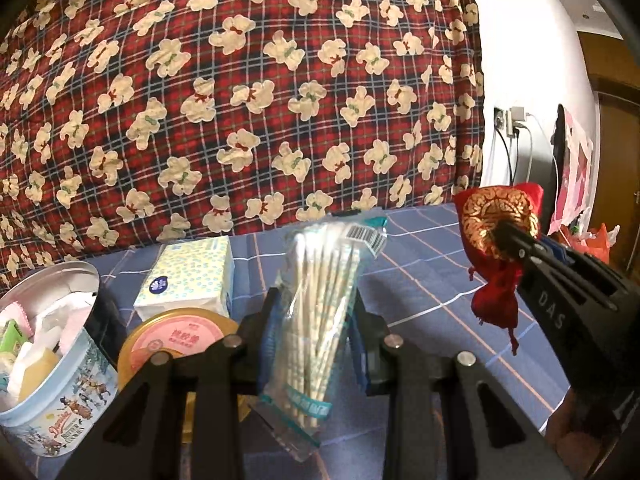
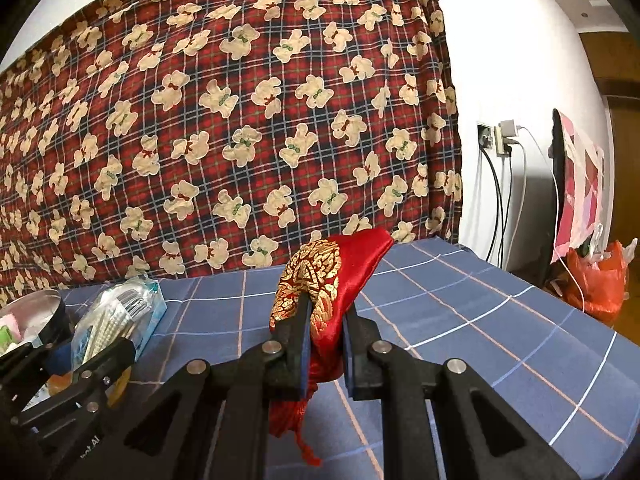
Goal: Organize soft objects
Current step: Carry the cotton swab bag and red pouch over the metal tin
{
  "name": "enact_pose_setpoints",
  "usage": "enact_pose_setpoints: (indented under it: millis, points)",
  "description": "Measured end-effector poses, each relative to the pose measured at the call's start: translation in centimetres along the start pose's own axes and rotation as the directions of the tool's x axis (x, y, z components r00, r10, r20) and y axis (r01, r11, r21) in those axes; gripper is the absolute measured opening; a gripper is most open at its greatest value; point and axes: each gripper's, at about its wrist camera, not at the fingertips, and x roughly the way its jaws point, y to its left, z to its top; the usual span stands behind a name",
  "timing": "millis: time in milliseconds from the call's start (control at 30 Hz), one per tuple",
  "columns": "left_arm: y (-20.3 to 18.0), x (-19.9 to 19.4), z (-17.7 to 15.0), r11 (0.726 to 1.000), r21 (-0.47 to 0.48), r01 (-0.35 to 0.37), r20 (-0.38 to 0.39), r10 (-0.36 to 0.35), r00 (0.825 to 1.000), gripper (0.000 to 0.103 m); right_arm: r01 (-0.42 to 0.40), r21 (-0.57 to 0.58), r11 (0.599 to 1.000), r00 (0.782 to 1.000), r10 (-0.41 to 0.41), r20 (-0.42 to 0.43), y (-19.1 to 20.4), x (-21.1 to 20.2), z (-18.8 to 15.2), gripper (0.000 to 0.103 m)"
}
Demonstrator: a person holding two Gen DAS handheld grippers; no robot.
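My left gripper [image 1: 314, 308] is shut on a clear bag of cotton swabs [image 1: 320, 300] and holds it upright above the blue checked cloth; it also shows in the right wrist view [image 2: 112, 316]. My right gripper [image 2: 326, 312] is shut on a red and gold satin pouch [image 2: 320, 276] held above the cloth. In the left wrist view the pouch [image 1: 496, 240] hangs from the right gripper's fingers [image 1: 516, 240] at the right. A round tin [image 1: 52, 364] at the lower left holds several small soft items.
A tissue pack [image 1: 192, 276] and a round orange-lidded container [image 1: 176, 340] lie beside the tin. A red plaid bear-print blanket [image 2: 240, 120] rises behind the table [image 2: 480, 320]. Wall sockets with cables [image 2: 500, 140] and an orange bag [image 2: 596, 280] are at the right.
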Motion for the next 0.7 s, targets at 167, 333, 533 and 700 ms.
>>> enact_pose_setpoints:
  millis: [167, 333, 533, 700]
  points:
    - [0.3, -0.5, -0.2, 1.0, -0.003, 0.01, 0.009, -0.01, 1.0, 0.03, -0.001, -0.006, 1.0, 1.0, 0.001, 0.002, 0.6, -0.6, -0.2, 0.015]
    - [0.8, -1.1, -0.3, 1.0, -0.012, 0.013, 0.017, -0.013, 1.0, 0.03, -0.008, 0.002, 1.0, 1.0, 0.008, 0.0, 1.0, -1.3, -0.4, 0.015]
    - [1.7, -1.9, -0.6, 1.0, -0.024, 0.011, 0.029, -0.011, 1.0, 0.03, -0.013, -0.008, 1.0, 1.0, 0.013, 0.001, 2.0, -1.9, -0.7, 0.015]
    - [2.7, -2.5, -0.8, 0.999, -0.039, 0.006, 0.036, -0.005, 0.999, 0.03, -0.015, -0.021, 1.0, 1.0, 0.015, 0.005, 2.9, -2.4, -0.9, 0.015]
